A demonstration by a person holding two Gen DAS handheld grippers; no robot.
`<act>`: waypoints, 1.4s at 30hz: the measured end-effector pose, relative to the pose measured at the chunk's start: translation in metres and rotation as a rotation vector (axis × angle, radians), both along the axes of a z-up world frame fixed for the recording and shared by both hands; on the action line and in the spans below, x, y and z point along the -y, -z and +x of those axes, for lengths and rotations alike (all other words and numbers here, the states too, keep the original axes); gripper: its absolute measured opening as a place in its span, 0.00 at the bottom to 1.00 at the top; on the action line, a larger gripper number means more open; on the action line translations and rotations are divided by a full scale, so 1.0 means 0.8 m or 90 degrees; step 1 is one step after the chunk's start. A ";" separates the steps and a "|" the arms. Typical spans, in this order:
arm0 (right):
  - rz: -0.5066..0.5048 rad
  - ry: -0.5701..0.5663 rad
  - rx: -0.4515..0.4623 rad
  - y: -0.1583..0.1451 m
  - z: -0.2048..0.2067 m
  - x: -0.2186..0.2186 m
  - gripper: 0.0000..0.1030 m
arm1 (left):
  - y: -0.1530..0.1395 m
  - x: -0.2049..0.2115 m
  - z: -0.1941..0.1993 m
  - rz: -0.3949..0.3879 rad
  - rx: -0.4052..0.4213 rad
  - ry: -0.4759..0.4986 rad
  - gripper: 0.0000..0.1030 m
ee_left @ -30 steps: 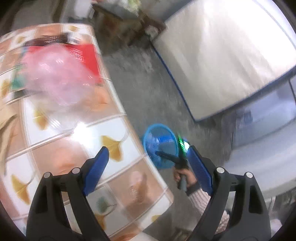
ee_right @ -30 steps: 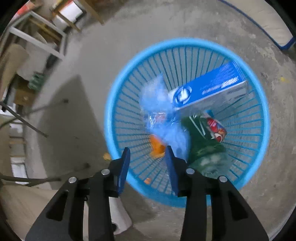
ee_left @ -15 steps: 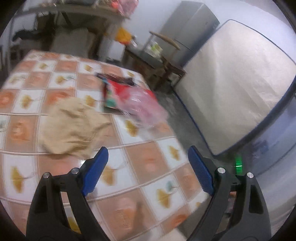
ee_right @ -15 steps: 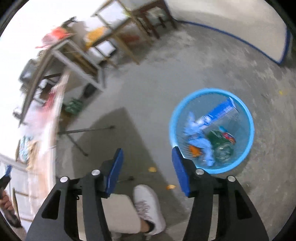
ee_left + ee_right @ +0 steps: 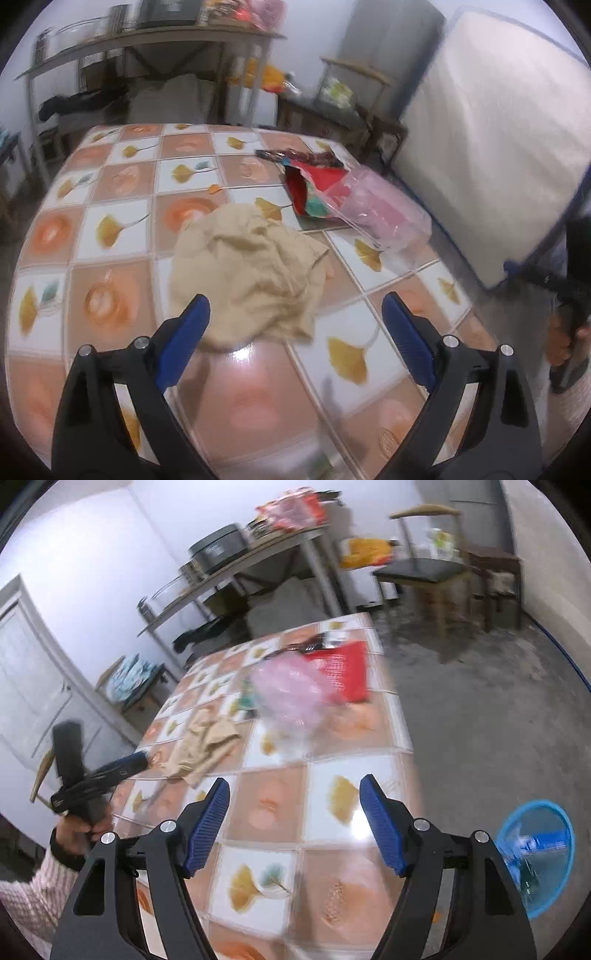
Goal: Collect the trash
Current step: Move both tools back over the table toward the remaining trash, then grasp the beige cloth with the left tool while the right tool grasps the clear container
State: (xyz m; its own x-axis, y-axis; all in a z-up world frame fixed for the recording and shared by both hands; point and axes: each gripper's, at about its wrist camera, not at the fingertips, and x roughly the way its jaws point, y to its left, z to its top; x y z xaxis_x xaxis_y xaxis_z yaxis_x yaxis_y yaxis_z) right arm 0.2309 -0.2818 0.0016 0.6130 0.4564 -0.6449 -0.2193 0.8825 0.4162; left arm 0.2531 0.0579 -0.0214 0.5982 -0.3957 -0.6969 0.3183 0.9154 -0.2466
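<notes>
A crumpled beige cloth (image 5: 247,273) lies on the tiled table (image 5: 110,236), just beyond my open, empty left gripper (image 5: 295,332). Farther right lie a pink clear plastic bag (image 5: 380,210), a red wrapper (image 5: 314,184) and a dark wrapper (image 5: 303,155). In the right wrist view, my right gripper (image 5: 293,827) is open and empty above the table's near end; the cloth (image 5: 207,746), pink bag (image 5: 291,694) and red wrapper (image 5: 343,668) lie ahead. The blue trash basket (image 5: 535,849) stands on the floor at right, holding trash.
A white mattress (image 5: 498,166) leans at the right. Metal shelving (image 5: 166,55) and a chair (image 5: 428,568) stand behind the table. The concrete floor (image 5: 498,720) lies right of the table. The left gripper (image 5: 103,775) shows at the right wrist view's left.
My right gripper has swung up from over the basket to face the table and opened wider. My left gripper has turned from the table edge and floor toward the cloth.
</notes>
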 end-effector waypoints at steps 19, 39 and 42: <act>-0.259 -0.135 -0.001 0.018 0.206 -0.106 0.82 | 0.072 0.043 0.087 0.195 -0.065 0.013 0.85; -0.364 -0.257 -0.058 0.047 0.228 -0.153 0.81 | 0.058 0.018 0.083 0.174 -0.059 -0.027 0.09; -0.365 -0.248 -0.040 0.037 0.219 -0.150 0.81 | 0.055 0.016 0.079 0.165 -0.057 -0.027 0.07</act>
